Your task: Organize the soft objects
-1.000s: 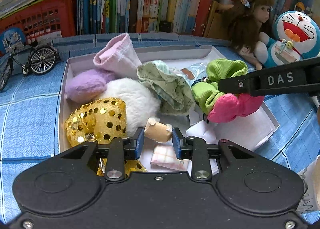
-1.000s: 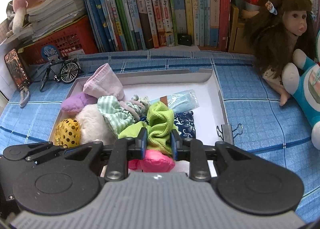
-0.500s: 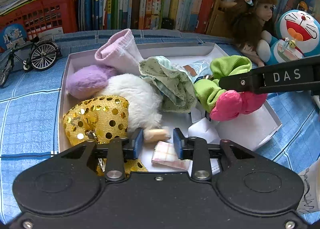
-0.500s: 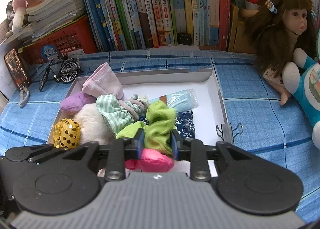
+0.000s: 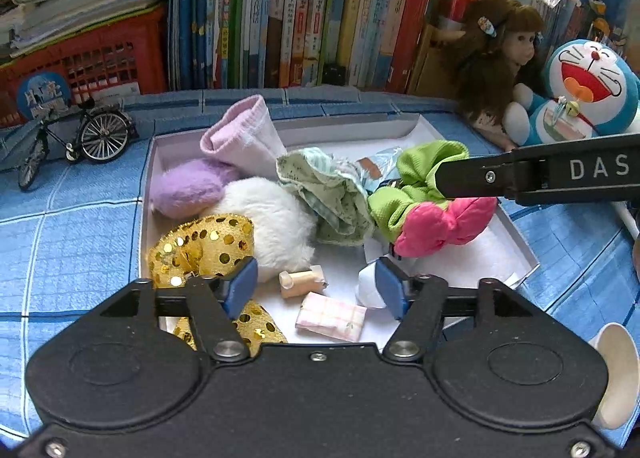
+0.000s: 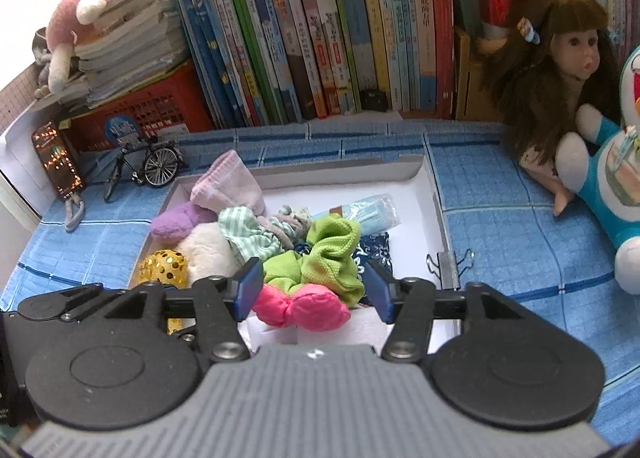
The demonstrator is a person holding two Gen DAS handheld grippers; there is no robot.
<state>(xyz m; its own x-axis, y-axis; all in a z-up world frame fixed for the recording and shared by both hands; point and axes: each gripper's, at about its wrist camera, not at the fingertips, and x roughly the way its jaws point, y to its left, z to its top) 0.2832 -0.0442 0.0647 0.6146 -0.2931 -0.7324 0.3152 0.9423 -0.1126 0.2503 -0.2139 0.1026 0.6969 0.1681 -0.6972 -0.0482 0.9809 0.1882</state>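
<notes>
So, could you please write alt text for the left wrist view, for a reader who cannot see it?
The left gripper, open, hovers over a white box of soft items, with a small beige roll lying between its fingers. The right gripper reaches in from the right above a green cloth and a pink cloth. Books stand behind.

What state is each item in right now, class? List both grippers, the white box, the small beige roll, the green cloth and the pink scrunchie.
left gripper: open, holding nothing.
right gripper: open, jaws either side of the cloths.
white box: lidless, full of soft items.
small beige roll: lying loose on the box floor.
green cloth: crumpled, resting in the box.
pink scrunchie: bunched, lying below the green cloth.
</notes>
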